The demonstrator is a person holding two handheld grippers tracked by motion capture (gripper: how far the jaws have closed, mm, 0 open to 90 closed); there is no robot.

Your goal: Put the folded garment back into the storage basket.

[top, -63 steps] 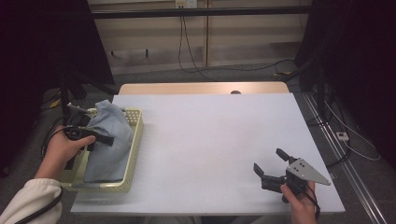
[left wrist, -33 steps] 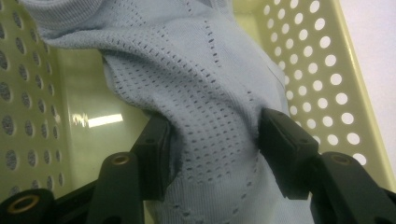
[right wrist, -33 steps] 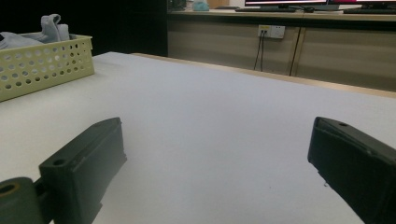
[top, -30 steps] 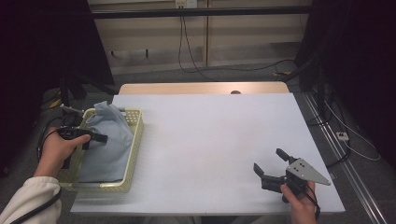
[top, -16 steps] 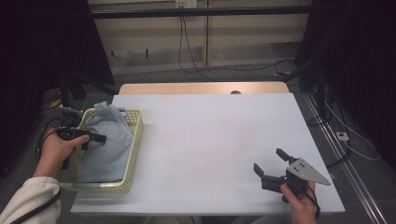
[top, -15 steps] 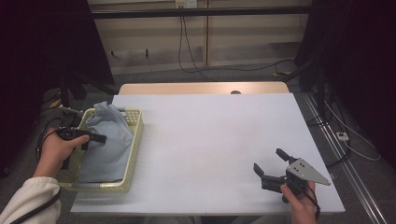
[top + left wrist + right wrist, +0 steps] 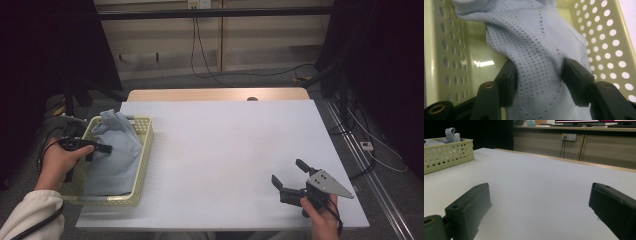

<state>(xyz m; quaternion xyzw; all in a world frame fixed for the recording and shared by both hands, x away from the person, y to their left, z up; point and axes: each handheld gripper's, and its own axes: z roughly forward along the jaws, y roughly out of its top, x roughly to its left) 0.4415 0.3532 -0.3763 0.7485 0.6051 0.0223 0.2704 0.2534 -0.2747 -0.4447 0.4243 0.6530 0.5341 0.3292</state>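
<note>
A light blue knit cloth (image 7: 120,155) lies bunched in a pale yellow perforated basket (image 7: 146,150) at the table's left edge. My left gripper (image 7: 104,148) reaches into the basket from the left. In the left gripper view its jaws press on both sides of a raised fold of the cloth (image 7: 536,37), with the left gripper (image 7: 537,75) shut on it and the basket wall (image 7: 606,37) behind. My right gripper (image 7: 288,171) rests near the table's front right corner, open. The right gripper (image 7: 539,202) has nothing between its fingers.
The white table top (image 7: 225,135) stretches between the two grippers. In the right gripper view the basket (image 7: 446,155) stands far off at the left with cloth sticking out of it. Cables run along the floor behind and to the right of the table.
My left gripper has drawn back to the left over the basket, and the cloth has bunched up under it. The right gripper has not moved.
</note>
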